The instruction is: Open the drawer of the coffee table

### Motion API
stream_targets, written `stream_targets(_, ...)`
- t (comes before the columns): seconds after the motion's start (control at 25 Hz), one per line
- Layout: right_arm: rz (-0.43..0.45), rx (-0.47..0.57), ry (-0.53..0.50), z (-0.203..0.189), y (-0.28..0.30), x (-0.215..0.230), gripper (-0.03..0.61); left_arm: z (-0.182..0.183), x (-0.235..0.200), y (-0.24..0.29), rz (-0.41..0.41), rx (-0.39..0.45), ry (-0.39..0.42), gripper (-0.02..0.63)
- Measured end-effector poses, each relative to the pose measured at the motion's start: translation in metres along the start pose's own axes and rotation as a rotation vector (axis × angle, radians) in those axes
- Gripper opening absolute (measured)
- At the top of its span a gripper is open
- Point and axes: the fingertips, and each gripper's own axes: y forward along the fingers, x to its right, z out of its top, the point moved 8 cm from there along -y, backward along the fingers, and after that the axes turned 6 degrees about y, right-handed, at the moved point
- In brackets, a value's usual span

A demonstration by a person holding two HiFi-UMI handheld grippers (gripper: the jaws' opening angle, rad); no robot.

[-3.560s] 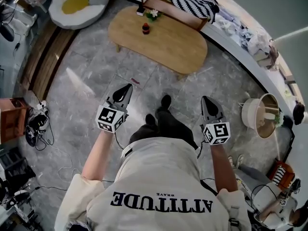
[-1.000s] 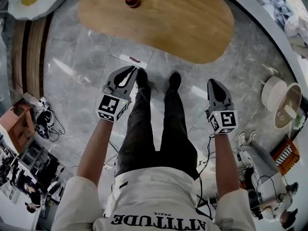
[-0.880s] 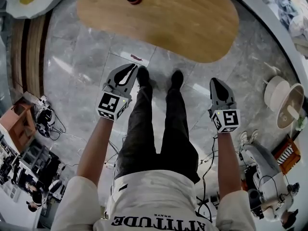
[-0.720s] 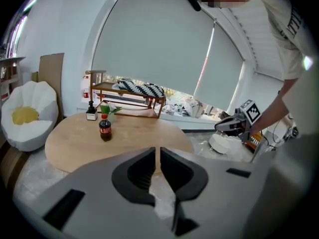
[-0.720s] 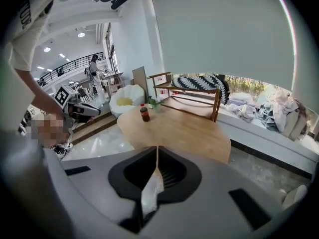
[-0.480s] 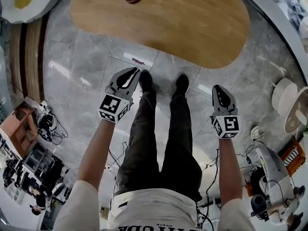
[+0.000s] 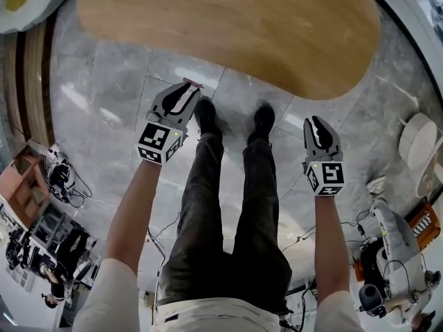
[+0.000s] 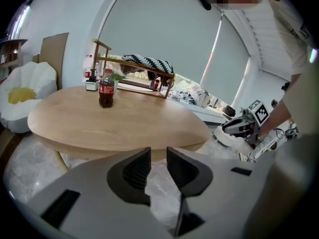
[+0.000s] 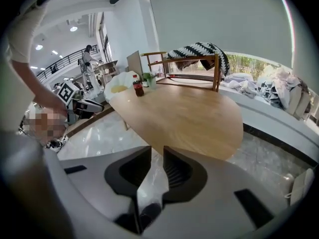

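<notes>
1. Grey left gripper [image 7: 181,97] hangs at the left, over the marble floor [image 7: 104,95] and short of the coffee table's near edge. Its jaws have just been opening and stand at a narrow gap [image 8: 158,156]. Nothing lies between them; only floor shows through.
2. Coffee table [image 7: 228,26] lies ahead of both grippers, its oval wooden surface spanning the upper head view. A cola bottle [image 8: 106,88] stands on the far left part of it.
3. Drawer: no view shows a front, handle or seam. It is judged to sit beneath the top, but this cannot be confirmed.
4. Person's shoes [image 7: 206,115] stand between the two grippers, near the table's rim.
5. Right gripper [image 7: 315,124] hangs at the right, also clear of the table. Its jaws have just been opening and are narrowly parted [image 9: 157,156], with nothing between them.
6. Step in hand, as judged: approach only, with no contact made with the table.
7. Next move calls for bringing a gripper below the rim to find the drawer front. The jaws must then close on its handle or edge and pull straight back toward the person.
</notes>
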Motion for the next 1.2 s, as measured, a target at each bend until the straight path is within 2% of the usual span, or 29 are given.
stream_targets(0.24, -0.031, -0.018, 0.038, -0.039, 0.04, 0.018, 0.121, -0.038, -0.014, 0.034, 0.03, -0.024, 0.007, 0.124)
stream_targets(0.52, -0.09, -0.02, 0.073, -0.071, 0.086, 0.02, 0.195, -0.072, -0.049, 0.06, 0.06, -0.023, 0.042, 0.17)
stream_targets(0.88, -0.162, 0.036, 0.124, -0.095, 0.106, 0.05, 0.279, -0.081, -0.072, 0.103, 0.094, 0.007, 0.085, 0.227)
stream_targets(1.04, -0.172, 0.053, 0.117, -0.1, 0.114, 0.058, 0.313, -0.077, -0.081, 0.113, 0.126, 0.028, 0.126, 0.313)
stream_targets(1.2, -0.198, 0.067, 0.108, -0.101, 0.119, 0.056, 0.333, -0.071, -0.093, 0.118, 0.124, 0.051, 0.142, 0.334)
